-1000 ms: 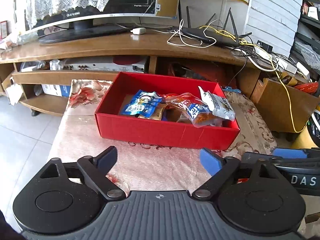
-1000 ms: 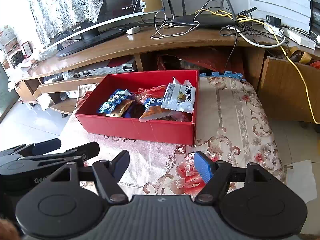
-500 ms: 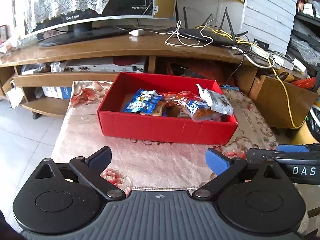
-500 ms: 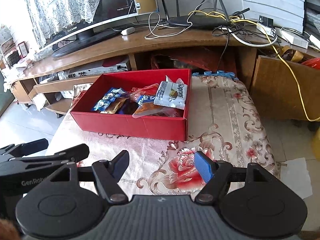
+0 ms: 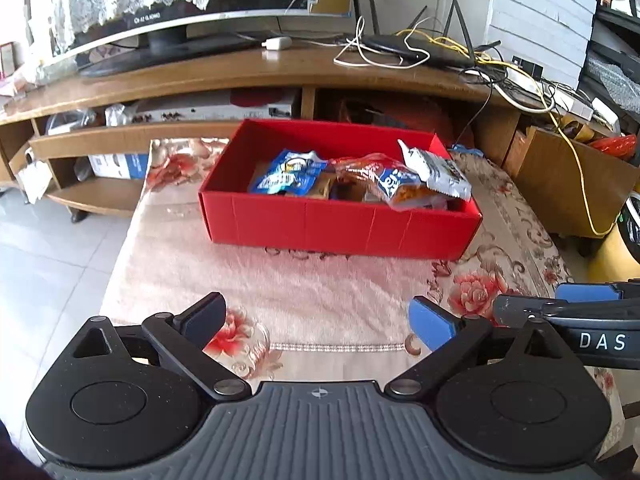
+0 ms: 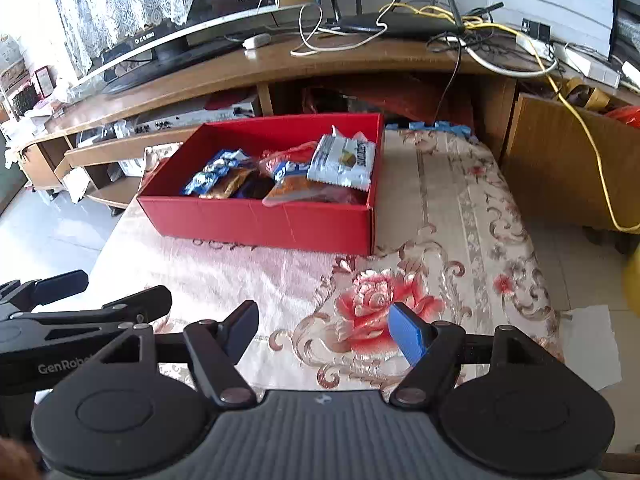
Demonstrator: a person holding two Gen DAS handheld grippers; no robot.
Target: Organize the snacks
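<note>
Evidently snack packets (image 5: 360,178) all piled in red box (image 5: 340,224) on floral cloth (image 5: 304,284). Left gripper (image 5: 316,322) and right gripper (image 6: 324,334) both held open, empty, well short of box. Risk: white packet (image 6: 344,158) (perched on right-hand edge) could be knocked out by careless reach.

Black left gripper (image 5: 316,322) w/ blue pads, ribbed grey body, silver screws, right gripper (image 6: 323,332) alike ("GenRobo" lettering)

A home living room: television (image 5: 180,4) on wooden stand (image 5: 248,76).
</note>
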